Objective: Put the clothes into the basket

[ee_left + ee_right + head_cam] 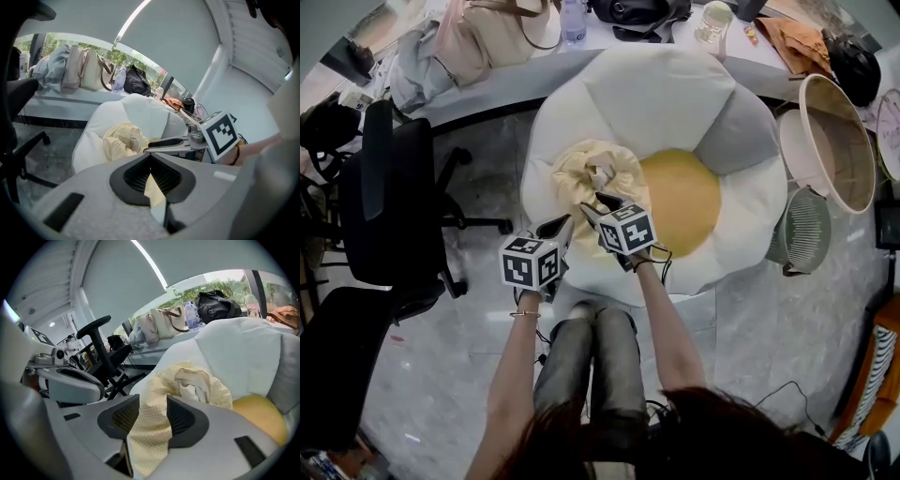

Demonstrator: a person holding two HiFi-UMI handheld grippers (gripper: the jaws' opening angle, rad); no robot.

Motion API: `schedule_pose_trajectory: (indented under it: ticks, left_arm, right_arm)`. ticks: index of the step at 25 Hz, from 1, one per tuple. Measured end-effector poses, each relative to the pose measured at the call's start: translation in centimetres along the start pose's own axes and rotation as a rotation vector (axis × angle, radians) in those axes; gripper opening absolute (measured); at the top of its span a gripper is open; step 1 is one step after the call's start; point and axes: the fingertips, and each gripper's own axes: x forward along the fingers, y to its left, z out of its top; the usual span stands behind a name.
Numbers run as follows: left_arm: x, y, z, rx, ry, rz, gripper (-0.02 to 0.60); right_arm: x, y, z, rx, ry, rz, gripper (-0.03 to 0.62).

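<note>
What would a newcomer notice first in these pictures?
The huge flower-shaped cushion, white petals round a yellow middle, fills the centre of the head view. On it lies a crumpled pale yellow garment: the left gripper is shut on its cloth, the right gripper stands open with cloth between its jaws. A big round basket stands at the cushion's right.

A black office chair [389, 206] stands beside what looks like a flower-shaped cushion [656, 94].

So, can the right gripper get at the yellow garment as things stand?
Likely yes: the yellow garment lies between the open jaws of the right gripper, with nothing on top of it.
</note>
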Motion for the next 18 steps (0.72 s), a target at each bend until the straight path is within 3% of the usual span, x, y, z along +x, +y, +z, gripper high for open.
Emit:
schedule_pose_trajectory:
  ticks: [9,18]
  left_arm:
    - [1.6,2.0,-1.7,0.000,-0.010,0.009,0.011]
    - [2.4,3.4,-2.9,-0.006,-0.025,0.019,0.011]
  right_arm:
    - [3.8,-1.4,-1.6,0.012,-0.006,-0.013,0.235]
    - [7.4,-2.6,-4.2,0.072,0.075,-0.046,0.256]
